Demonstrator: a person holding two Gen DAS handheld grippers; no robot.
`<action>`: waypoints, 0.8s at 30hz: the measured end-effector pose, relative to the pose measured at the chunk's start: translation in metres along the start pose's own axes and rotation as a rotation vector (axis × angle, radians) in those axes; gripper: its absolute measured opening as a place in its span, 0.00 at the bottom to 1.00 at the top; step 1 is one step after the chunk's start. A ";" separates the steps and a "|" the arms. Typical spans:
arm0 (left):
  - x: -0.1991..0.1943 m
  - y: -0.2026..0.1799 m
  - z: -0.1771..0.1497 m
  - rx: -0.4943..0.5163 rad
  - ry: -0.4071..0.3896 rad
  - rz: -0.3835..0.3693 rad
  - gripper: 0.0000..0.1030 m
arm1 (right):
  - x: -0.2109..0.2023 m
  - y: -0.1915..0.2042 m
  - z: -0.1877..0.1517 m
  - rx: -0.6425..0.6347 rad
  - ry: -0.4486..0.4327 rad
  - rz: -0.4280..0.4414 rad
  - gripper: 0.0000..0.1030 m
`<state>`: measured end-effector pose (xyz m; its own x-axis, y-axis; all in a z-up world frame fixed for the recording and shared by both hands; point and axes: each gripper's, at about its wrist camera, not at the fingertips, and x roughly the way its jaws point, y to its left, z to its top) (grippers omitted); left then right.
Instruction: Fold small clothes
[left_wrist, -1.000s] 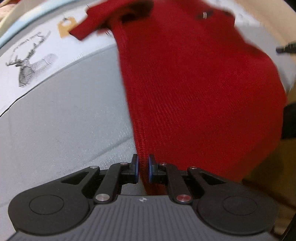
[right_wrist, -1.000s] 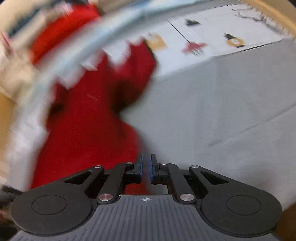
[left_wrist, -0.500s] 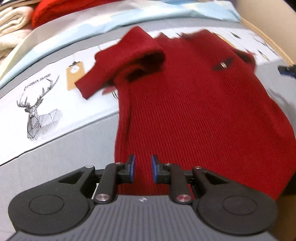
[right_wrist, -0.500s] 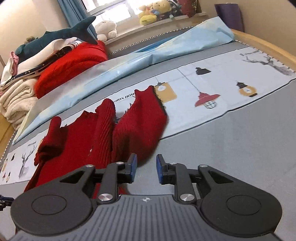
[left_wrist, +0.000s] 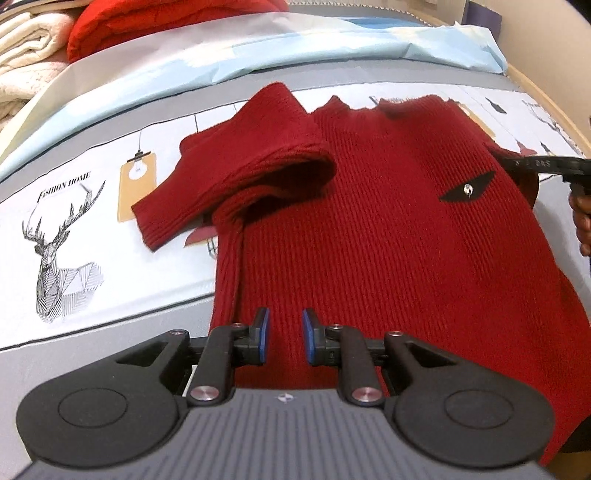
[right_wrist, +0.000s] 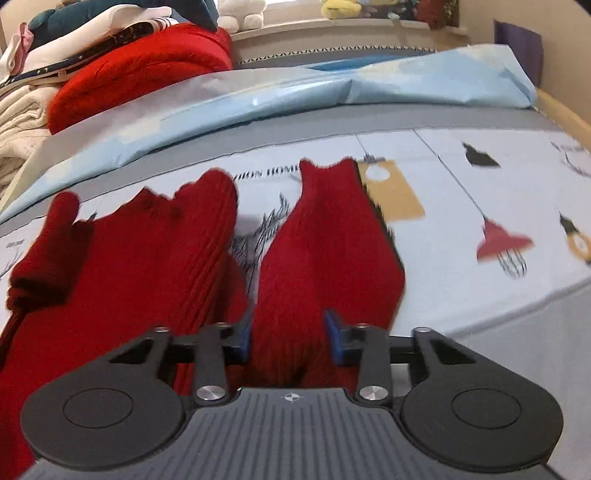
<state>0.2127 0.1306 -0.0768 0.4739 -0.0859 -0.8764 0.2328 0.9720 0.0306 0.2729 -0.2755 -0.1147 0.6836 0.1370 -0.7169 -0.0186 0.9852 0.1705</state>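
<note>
A dark red knit sweater (left_wrist: 388, 240) lies spread on the bed, with a small black badge (left_wrist: 467, 190) on its chest. One sleeve (left_wrist: 240, 173) lies folded and bunched at the left shoulder. My left gripper (left_wrist: 284, 338) hovers over the hem with its jaws slightly apart and nothing pinched. In the right wrist view the other sleeve (right_wrist: 332, 240) stretches away from the body (right_wrist: 129, 277). My right gripper (right_wrist: 288, 338) straddles that sleeve's near end. Its jaws are closing with the sleeve between them, and the pads do not visibly press on it. Its tip (left_wrist: 517, 162) shows at the sweater's right edge.
The bedsheet (left_wrist: 66, 229) is grey and white with deer and lamp prints. Folded cream blankets (left_wrist: 26, 66) and a bright red blanket (right_wrist: 140, 70) are stacked at the back left, behind a light blue sheet (right_wrist: 369, 85). A wooden bed rail (right_wrist: 565, 118) runs on the right.
The sweater hung close from both shut grippers a second ago and now lies flat on the bed. Both jaws have opened and drawn back; the right gripper has come over the right sleeve.
</note>
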 end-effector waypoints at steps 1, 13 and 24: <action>0.002 0.000 0.003 -0.001 0.000 -0.002 0.20 | 0.004 -0.003 0.005 -0.007 -0.014 -0.006 0.15; 0.015 0.026 0.026 -0.028 -0.019 0.005 0.20 | -0.057 -0.187 0.043 0.461 -0.511 -0.281 0.11; 0.025 0.050 0.030 -0.141 -0.067 -0.052 0.33 | -0.047 -0.270 -0.017 0.752 -0.326 -0.373 0.00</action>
<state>0.2617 0.1704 -0.0826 0.5209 -0.1466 -0.8409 0.1394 0.9865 -0.0856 0.2332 -0.5465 -0.1387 0.7247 -0.3273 -0.6064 0.6503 0.6159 0.4447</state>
